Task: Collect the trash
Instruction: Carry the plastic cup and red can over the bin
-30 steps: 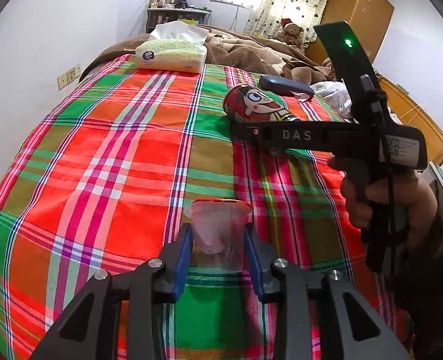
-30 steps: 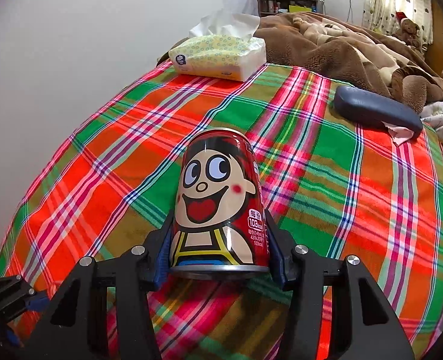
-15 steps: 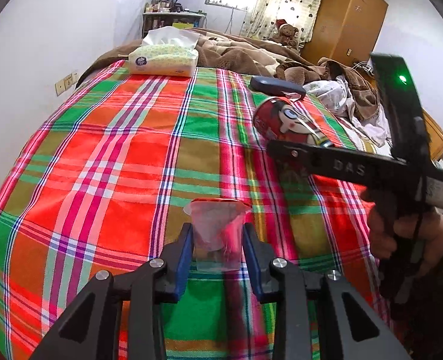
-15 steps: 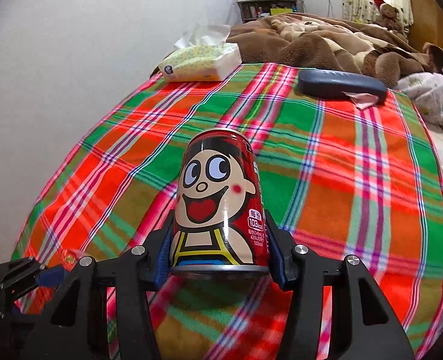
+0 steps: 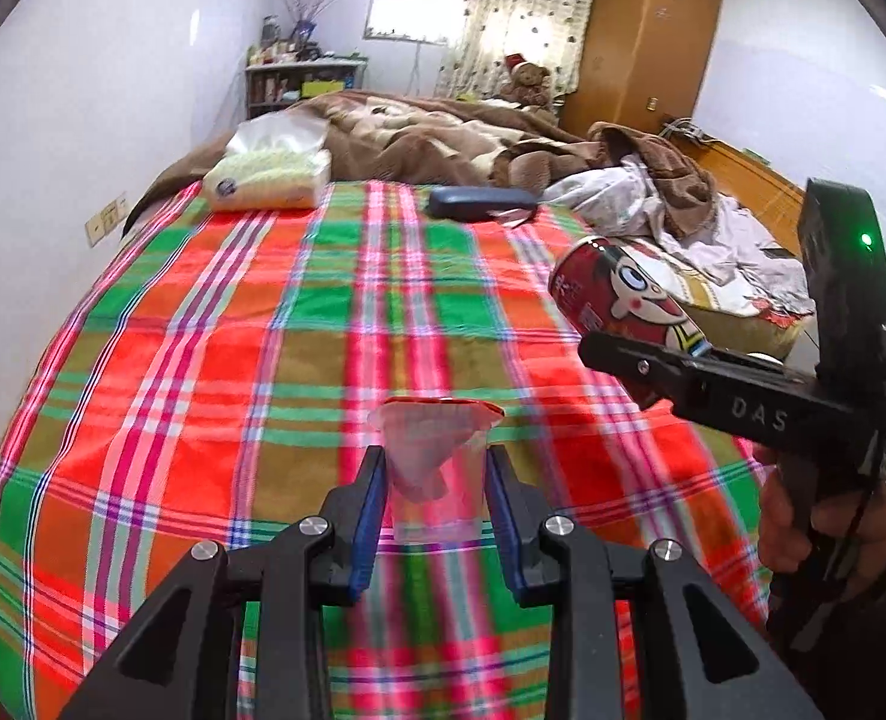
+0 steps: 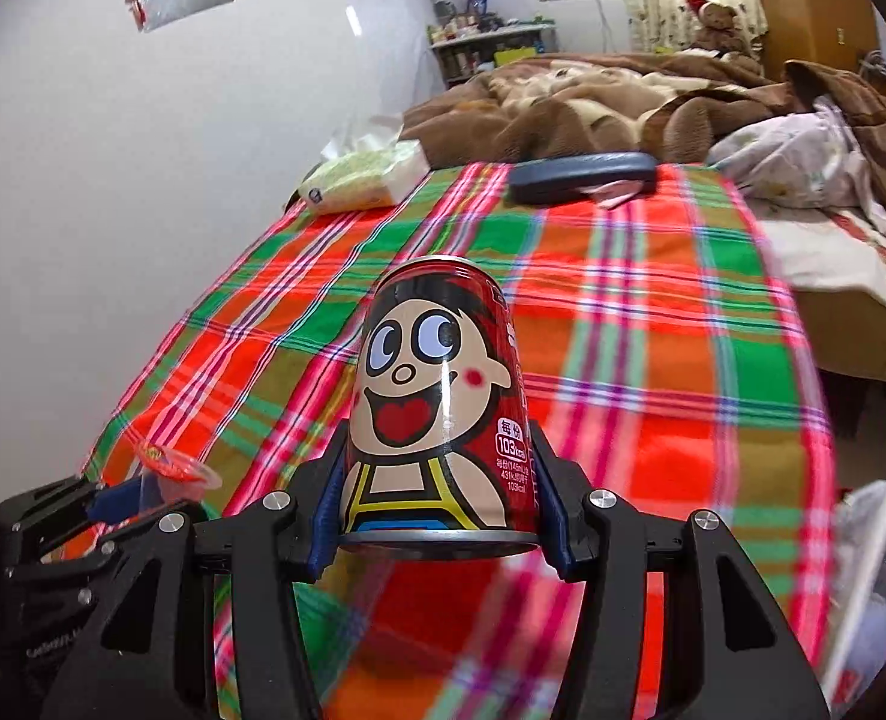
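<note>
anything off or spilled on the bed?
No spill visible. The clear plastic cup in the left gripper looks squashed, rim pinched out of round. The red can sits straight in the right gripper.

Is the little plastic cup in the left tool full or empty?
Looks empty: the clear plastic cup in the left tool shows the plaid through its walls, and its red foil lid is peeled.

Tissue pack (image 5: pixel 269 177) left of case (image 5: pixel 481 202)
</note>
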Motion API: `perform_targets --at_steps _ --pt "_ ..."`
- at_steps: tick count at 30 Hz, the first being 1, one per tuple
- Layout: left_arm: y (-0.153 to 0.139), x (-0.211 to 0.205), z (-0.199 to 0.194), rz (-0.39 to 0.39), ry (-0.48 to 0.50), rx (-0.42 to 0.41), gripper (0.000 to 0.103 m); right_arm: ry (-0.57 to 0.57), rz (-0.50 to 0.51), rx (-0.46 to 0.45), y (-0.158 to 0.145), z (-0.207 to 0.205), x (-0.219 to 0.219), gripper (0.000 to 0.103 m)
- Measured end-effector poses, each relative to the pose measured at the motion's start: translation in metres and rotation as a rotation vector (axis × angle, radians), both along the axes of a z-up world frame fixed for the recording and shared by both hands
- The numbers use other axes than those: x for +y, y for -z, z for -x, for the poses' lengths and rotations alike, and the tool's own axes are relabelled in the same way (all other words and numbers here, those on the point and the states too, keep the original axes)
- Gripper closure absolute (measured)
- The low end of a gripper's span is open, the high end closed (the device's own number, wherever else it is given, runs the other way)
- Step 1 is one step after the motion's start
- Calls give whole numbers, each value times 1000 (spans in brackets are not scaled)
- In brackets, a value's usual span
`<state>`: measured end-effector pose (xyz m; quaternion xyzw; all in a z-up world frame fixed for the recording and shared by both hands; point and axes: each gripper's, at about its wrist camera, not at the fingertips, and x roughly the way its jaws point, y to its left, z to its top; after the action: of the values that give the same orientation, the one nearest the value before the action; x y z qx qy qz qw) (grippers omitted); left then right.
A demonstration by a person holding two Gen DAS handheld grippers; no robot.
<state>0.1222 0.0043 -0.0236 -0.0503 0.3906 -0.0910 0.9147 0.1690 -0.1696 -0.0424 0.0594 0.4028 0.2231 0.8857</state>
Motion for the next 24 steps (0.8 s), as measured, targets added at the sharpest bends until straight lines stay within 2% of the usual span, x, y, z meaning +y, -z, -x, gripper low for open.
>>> perform_targets --at_steps 11,24 --pt "-27 -68 19 -11 143 -68 70 138 1 -77 -25 52 -70 49" --pt "-41 -158 32 -29 327 -101 70 320 -11 -98 -31 93 -145 49"
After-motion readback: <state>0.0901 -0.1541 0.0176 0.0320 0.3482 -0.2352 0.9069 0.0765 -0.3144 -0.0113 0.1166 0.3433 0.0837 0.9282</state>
